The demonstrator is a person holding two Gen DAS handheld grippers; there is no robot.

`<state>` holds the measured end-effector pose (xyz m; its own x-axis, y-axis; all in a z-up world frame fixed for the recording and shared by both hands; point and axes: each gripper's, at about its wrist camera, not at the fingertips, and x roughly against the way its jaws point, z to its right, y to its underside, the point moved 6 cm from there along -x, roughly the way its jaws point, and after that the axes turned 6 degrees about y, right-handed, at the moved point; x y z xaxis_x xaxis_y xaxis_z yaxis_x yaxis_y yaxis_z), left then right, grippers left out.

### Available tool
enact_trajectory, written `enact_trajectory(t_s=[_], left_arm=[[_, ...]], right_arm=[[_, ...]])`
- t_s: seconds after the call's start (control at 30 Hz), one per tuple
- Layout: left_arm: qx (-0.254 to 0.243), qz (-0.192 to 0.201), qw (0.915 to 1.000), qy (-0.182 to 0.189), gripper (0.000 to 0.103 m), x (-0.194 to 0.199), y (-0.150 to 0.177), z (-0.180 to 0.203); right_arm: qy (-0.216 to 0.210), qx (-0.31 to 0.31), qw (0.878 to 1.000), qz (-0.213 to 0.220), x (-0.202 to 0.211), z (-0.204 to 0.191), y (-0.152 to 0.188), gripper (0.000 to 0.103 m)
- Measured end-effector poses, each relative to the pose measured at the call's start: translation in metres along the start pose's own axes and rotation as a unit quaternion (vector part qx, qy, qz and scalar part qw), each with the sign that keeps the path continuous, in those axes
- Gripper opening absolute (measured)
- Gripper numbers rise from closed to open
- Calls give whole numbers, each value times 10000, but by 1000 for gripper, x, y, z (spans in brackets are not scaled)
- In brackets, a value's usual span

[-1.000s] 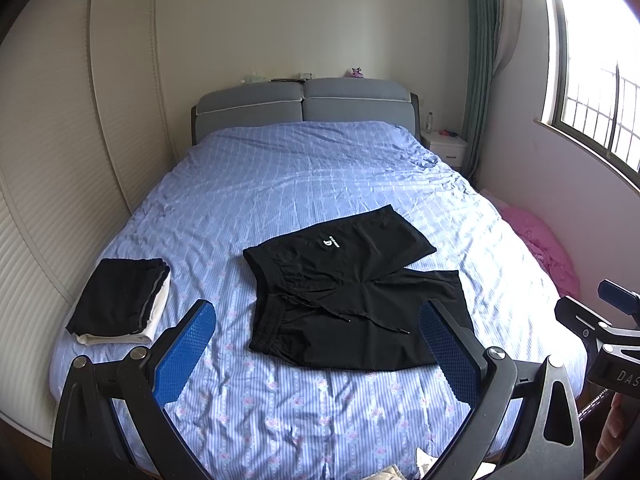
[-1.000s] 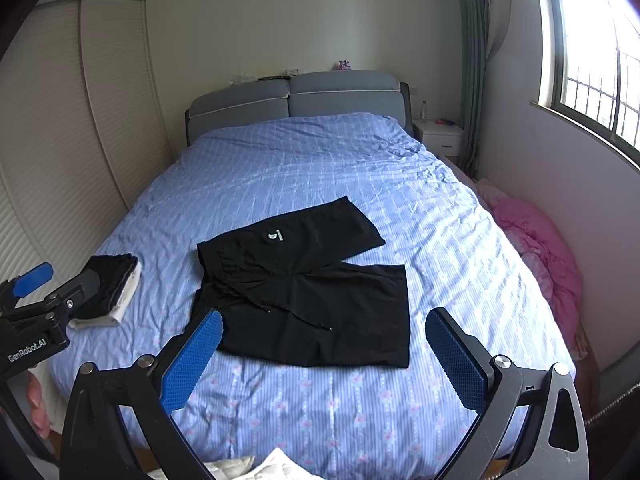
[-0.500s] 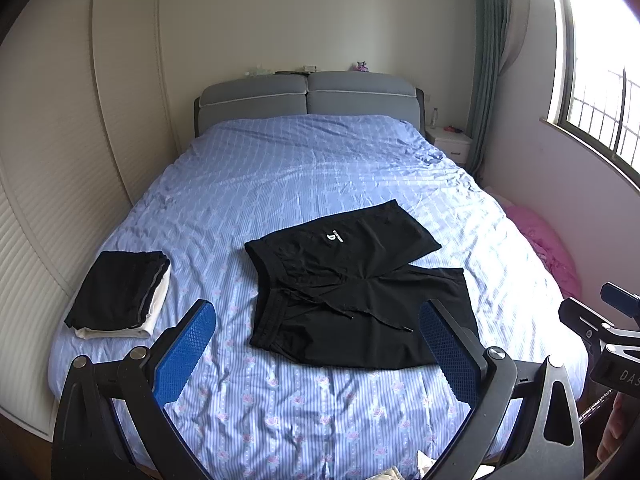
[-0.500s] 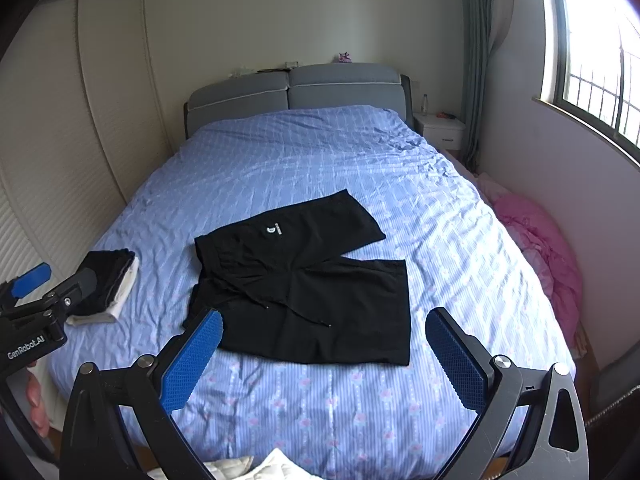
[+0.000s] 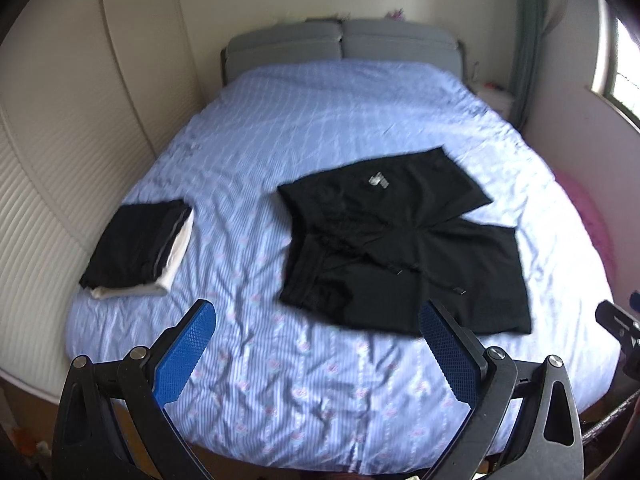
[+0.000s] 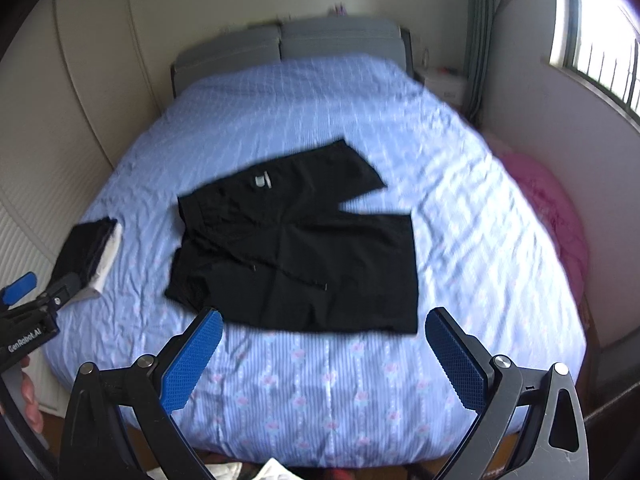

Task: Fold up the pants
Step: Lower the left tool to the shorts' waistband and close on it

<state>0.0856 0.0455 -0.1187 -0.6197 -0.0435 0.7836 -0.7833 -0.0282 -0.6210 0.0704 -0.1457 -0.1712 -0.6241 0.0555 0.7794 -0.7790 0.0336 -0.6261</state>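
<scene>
A bed [image 5: 360, 128] covered with a wrinkled light-blue striped sheet fills most of both views, its grey padded headboard [image 5: 340, 44] against the cream wall at the top of the frame. Black shorts, the pants [image 5: 400, 248] of the task, lie spread flat on the sheet right of centre in the left wrist view and near centre in the right wrist view [image 6: 296, 248], waistband toward the left of the frame, the two legs splayed apart toward the right, a small pale logo on the upper leg and drawstrings trailing across the front. A folded stack of clothes [image 5: 140, 248], black over white, sits near the bed's left edge, well apart from the pants. Ribbed cream wardrobe doors [image 5: 52, 160] run down the left side. A green curtain [image 6: 480, 40] hangs at the upper right beside a barred window [image 6: 600, 40], with a white nightstand [image 6: 444, 80] below it. A pink bundle [image 6: 552, 216] lies between the bed and the right wall.

The left gripper [image 5: 316, 352] is spread wide at the bottom of its frame, empty, above the sheet's near edge. The right gripper [image 6: 324, 356] is likewise wide and empty.
</scene>
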Motion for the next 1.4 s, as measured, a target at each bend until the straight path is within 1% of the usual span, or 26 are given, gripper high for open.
enact_trajectory(t_s=[0.03,0.1,0.17,0.23,0.27,0.43,0.53,0.6,0.7,0.77,0.83,0.93,1.0,1.03,1.1,1.13,1.2,1.23,1.27,1.3,1.33,1.37,1.4], left_arm=[[40,-94,9999,-66,103,-9,4,-5],[141,-276,9995,-42,103,-30,11,-16],[170,-526,9985,-52,103,-55,19,-25],[213,-732,9971,37,103,-80,26,-31],[232,-910,9956,50,103,-99,31,-35],[306,-1471,9886,14,102,-175,50,-43],[364,-1746,9840,36,101,-218,59,-43],[504,-1911,9802,156,101,-244,63,-42],[670,-2153,9740,204,100,-279,67,-38],[757,-2263,9709,203,98,-296,69,-37],[843,-2346,9682,210,98,-308,73,-35],[889,-2507,9632,390,98,-328,82,-29],[917,-2615,9598,436,98,-337,88,-28],[979,-2646,9582,470,98,-340,90,-28],[1118,-2668,9555,579,99,-344,92,-28],[1168,-2677,9544,615,97,-345,92,-28],[1313,-2679,9511,795,85,-345,91,-29],[1339,-2660,9508,857,70,-344,89,-29],[1352,-2642,9506,907,52,-340,85,-30],[1349,-2634,9507,923,45,-337,81,-31],[1334,-2624,9512,926,30,-334,77,-32],[1324,-2617,9517,913,20,-332,75,-32],[1306,-2592,9527,900,17,-328,72,-32]], right_arm=[[-61,-47,9999,-111,-10,-2,4,103],[-109,-159,9991,-369,-37,-5,14,103],[-28,-227,9985,-504,-57,-7,19,102],[49,-357,9970,-678,-83,-8,26,102],[101,-411,9962,-761,-95,-7,30,102],[246,-642,9909,-1154,-158,-11,53,99],[253,-824,9859,-1432,-197,-9,64,98],[202,-1031,9817,-1590,-221,-3,67,98],[151,-1293,9756,-1767,-250,7,71,97],[170,-1481,9702,-1911,-269,13,75,93],[220,-1696,9628,-2091,-283,20,82,93],[329,-1948,9543,-2242,-296,28,93,93],[386,-2156,9462,-2380,-306,34,103,91],[410,-2203,9442,-2414,-310,36,105,89],[482,-2243,9411,-2483,-318,38,109,89],[519,-2230,9412,-2484,-320,38,109,89],[655,-2187,9423,-2448,-323,38,105,81],[692,-2150,9432,-2438,-323,38,103,69],[722,-2081,9454,-2402,-323,38,98,53],[700,-2034,9475,-2365,-322,37,92,43],[668,-1998,9490,-2345,-322,36,88,27],[625,-1947,9512,-2312,-320,35,83,16],[639,-1873,9535,-2271,-317,36,76,13]])
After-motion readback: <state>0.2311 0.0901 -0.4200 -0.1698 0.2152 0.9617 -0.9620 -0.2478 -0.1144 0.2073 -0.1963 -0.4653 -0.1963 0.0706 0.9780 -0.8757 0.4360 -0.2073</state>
